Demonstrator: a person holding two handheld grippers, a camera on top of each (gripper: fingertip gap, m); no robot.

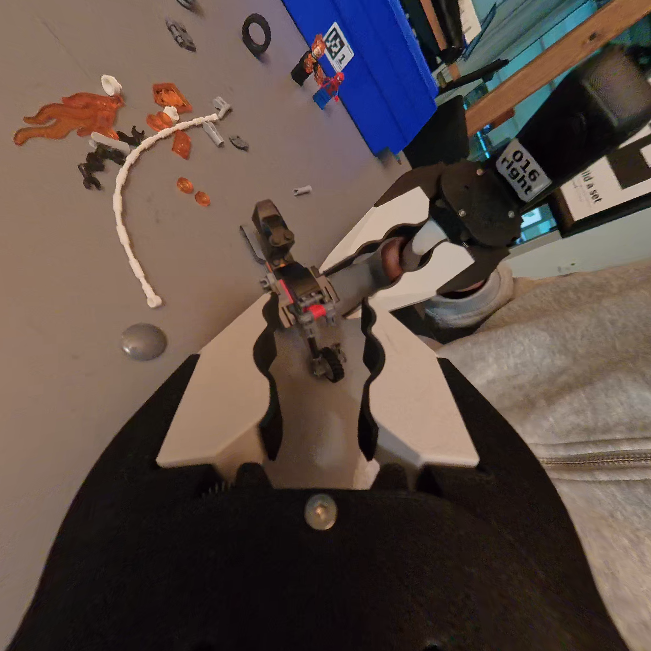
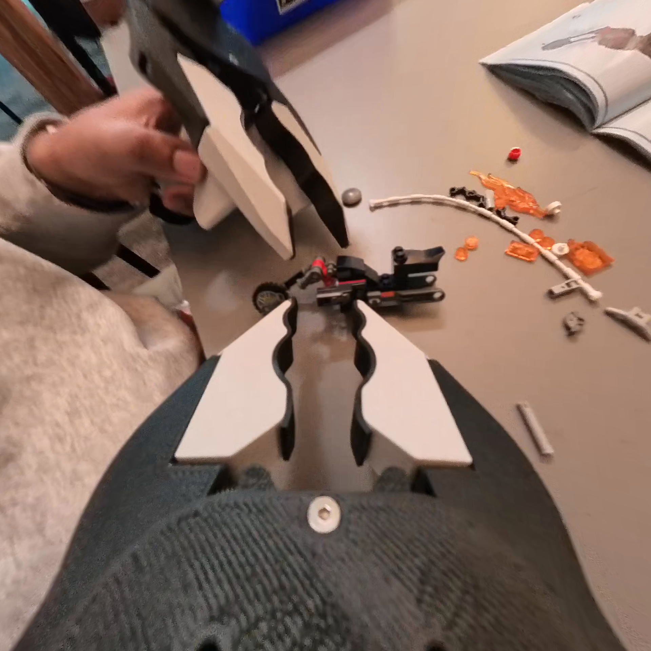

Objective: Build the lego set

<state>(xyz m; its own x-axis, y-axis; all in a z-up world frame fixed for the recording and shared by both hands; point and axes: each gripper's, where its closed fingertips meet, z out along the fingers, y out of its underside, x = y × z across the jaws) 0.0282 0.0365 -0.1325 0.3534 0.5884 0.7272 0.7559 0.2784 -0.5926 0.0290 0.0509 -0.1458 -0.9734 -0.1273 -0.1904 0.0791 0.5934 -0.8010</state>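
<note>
A part-built black and grey Lego motorbike [image 1: 299,281] stands on the grey table [image 1: 53,352], with one small spoked wheel [image 2: 269,297] at its front. My left gripper [image 1: 317,301] is open, and the bike shows between its tips. In the right wrist view the left gripper [image 2: 317,248] hovers just above the bike's front, apart from it. My right gripper [image 2: 323,303] is open, with its tips at the near side of the bike [image 2: 370,281]. It also shows in the left wrist view [image 1: 343,292], coming in from the right.
Loose parts lie beyond the bike: orange flame pieces [image 2: 507,197], a white chain [image 2: 493,218], a grey dome [image 1: 144,341], a black tyre [image 1: 256,33], a grey axle [image 2: 535,429]. A minifigure [image 1: 329,90] stands by a blue bin [image 1: 370,70]. An open booklet [image 2: 581,70] lies far right. Only a small space, under 4 cm, lies between the two pairs of fingers. Between my left fingertips and the grey dome [image 1: 144,341] there is roughly 7 centimeters. My right wrist view [image 2: 352,196] looks at it from another angle.
</note>
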